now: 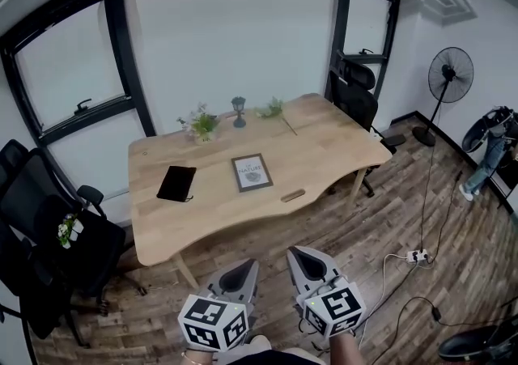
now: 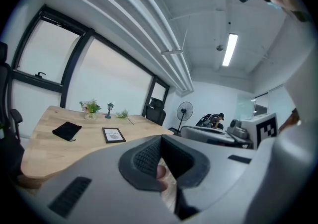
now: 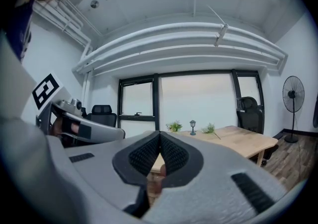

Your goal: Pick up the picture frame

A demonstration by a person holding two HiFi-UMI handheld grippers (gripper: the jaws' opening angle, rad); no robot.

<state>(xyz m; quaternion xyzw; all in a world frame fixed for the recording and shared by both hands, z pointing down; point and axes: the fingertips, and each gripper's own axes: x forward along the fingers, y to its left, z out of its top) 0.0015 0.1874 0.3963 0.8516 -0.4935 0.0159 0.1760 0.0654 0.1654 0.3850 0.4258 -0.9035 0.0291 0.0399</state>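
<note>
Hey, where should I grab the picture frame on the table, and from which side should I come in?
The picture frame lies flat on the wooden table, bottom edge toward you. Probably take that near short edge, coming from the front: lever it up, then pinch the thin border. The black pouch to its left is clear of it.

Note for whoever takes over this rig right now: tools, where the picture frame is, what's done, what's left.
Left tool: shut, empty, held over the floor short of the table.
Right tool: shut, empty, beside the left one.
Picture frame: lying flat near the middle of the table, right of the black pouch in the head view.
Done: nothing yet; the frame is untouched.
Left: go up to the table, open a tool, grip the frame and lift it.
</note>
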